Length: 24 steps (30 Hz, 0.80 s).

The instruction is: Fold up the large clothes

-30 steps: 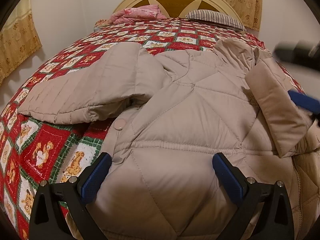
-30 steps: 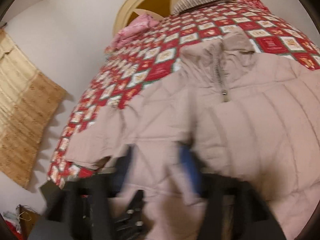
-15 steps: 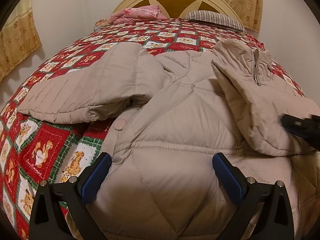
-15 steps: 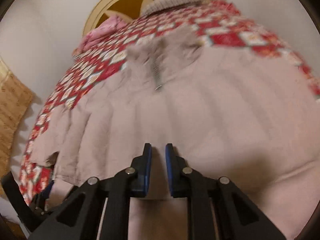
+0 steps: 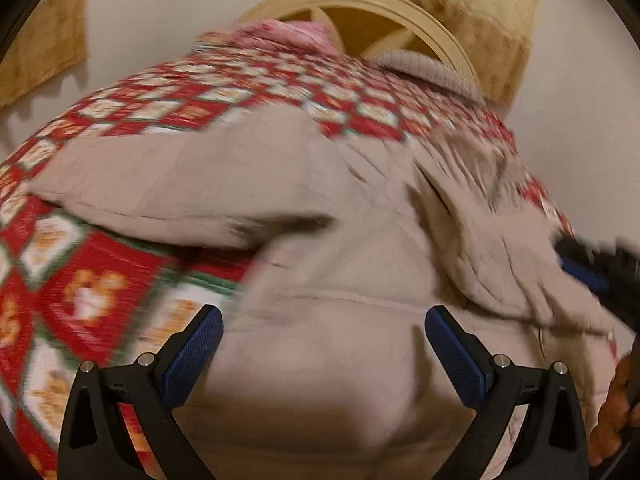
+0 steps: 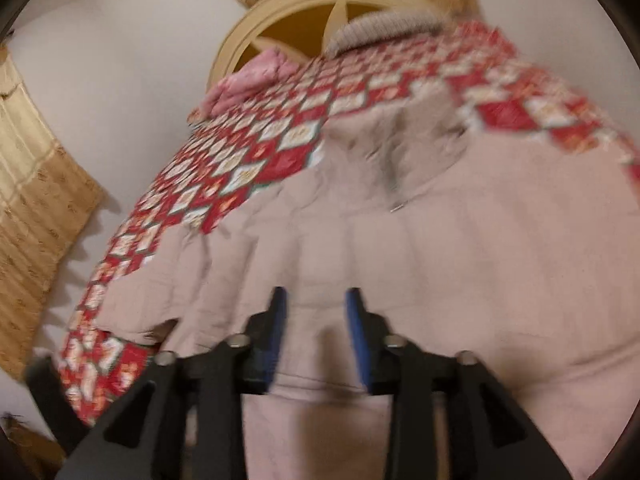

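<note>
Jacket (image 5: 340, 264) on quilt (image 5: 80, 280); left gripper (image 5: 324, 344) fingers wide apart, right gripper (image 6: 316, 320) fingers seemingly parted.

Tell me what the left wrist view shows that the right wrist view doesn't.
Left wrist only: the right hand-held gripper at the right edge, by the folded-over jacket flap, plus the wide-open left hand-held gripper. Right wrist only: the zipper pull below the collar. Both: the beige jacket, red patchwork quilt, arched headboard.
</note>
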Motion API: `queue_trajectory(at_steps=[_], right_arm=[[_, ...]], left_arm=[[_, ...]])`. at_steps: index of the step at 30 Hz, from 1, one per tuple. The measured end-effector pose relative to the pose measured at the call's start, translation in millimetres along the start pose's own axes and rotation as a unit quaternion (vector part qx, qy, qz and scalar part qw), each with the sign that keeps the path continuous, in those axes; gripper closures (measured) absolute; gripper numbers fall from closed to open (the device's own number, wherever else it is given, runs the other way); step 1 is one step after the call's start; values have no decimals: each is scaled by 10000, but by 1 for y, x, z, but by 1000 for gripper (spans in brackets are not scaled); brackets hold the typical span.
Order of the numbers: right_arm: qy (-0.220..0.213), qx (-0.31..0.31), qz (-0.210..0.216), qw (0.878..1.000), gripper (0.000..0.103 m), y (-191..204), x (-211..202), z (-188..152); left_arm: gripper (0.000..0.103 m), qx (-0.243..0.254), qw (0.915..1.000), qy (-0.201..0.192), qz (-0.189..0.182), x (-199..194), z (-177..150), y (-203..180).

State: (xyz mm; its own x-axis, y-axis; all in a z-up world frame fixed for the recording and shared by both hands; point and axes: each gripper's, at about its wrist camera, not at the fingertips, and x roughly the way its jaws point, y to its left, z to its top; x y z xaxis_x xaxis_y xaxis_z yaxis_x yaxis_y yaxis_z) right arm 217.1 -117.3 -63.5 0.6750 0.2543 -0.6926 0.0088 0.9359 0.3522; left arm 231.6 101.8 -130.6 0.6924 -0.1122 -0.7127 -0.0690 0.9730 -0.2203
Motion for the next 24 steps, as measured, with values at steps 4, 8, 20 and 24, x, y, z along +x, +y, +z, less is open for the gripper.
queue_trajectory(at_steps=[4,8,20,24], right_arm=[[-63,-260,-368,9990,59,-10,-7,-8],[65,52,-371,9993,57,-29,12,-21],[24,76,-358,9993,51,-41,29,-39],[24,87,-343,9994,49,-42,30,-41]], left_arm=[[1,-812,9949,-421,418,-29,30,73],[1,-1906,9710,-787,1210,-44,55,161],[2,-3653,9176,-653,1425,26,74,259],[3,-3223,9301,-541,1675,44,86,250]])
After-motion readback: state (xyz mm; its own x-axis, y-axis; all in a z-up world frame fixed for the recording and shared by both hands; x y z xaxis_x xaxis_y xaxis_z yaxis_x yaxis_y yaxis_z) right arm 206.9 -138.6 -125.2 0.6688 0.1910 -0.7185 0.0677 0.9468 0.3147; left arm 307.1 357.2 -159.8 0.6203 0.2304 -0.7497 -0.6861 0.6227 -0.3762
